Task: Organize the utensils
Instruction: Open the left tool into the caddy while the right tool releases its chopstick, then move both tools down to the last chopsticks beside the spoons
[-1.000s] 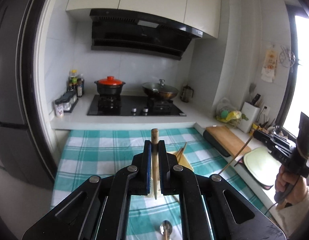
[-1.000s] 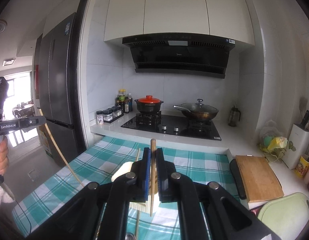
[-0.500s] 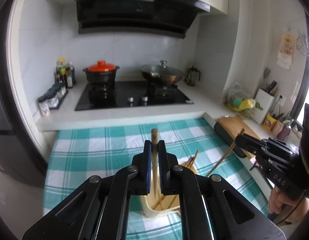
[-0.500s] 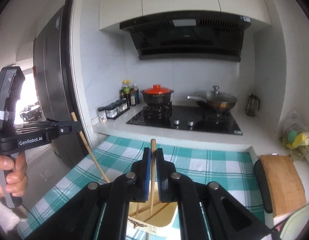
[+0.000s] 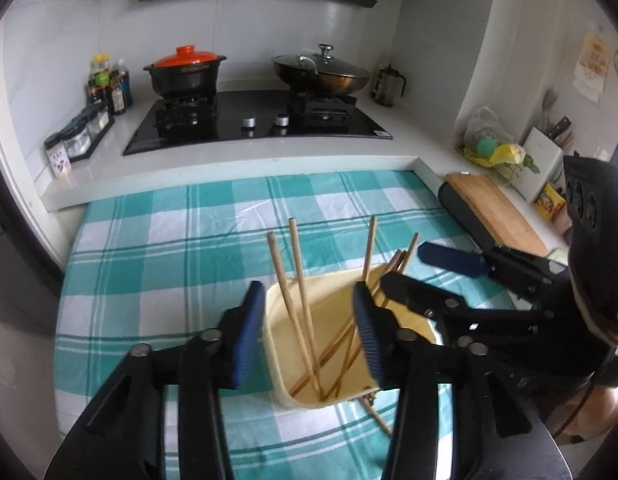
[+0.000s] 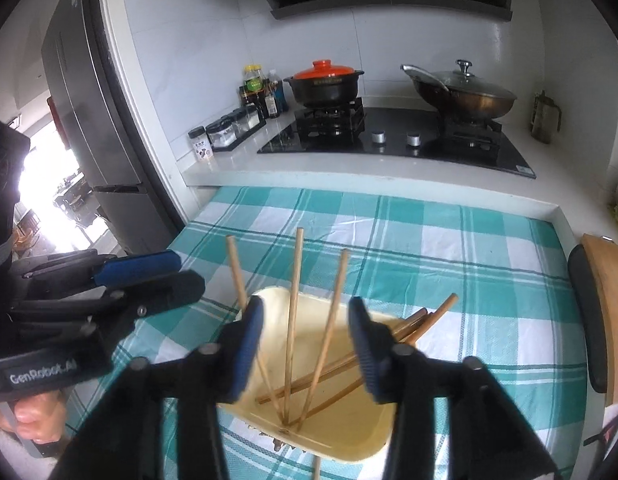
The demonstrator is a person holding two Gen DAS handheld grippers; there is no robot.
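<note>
Both wide open and empty, left hand-held gripper (image 5: 309, 332) and right hand-held gripper (image 6: 307, 344) hovering right over the cream holder (image 5: 393, 278) near the surface's front edge. Chopsticks (image 5: 299, 280) standing inside, long axes leaning up and away toward the stove side. One loose stick (image 5: 379, 420) lying on the cloth by the holder's near corner, closer to the left, likely next.

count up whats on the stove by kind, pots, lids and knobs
black pot: 1
wok: 1
lids: 2, one orange, one glass
knobs: 2
total: 6
</note>
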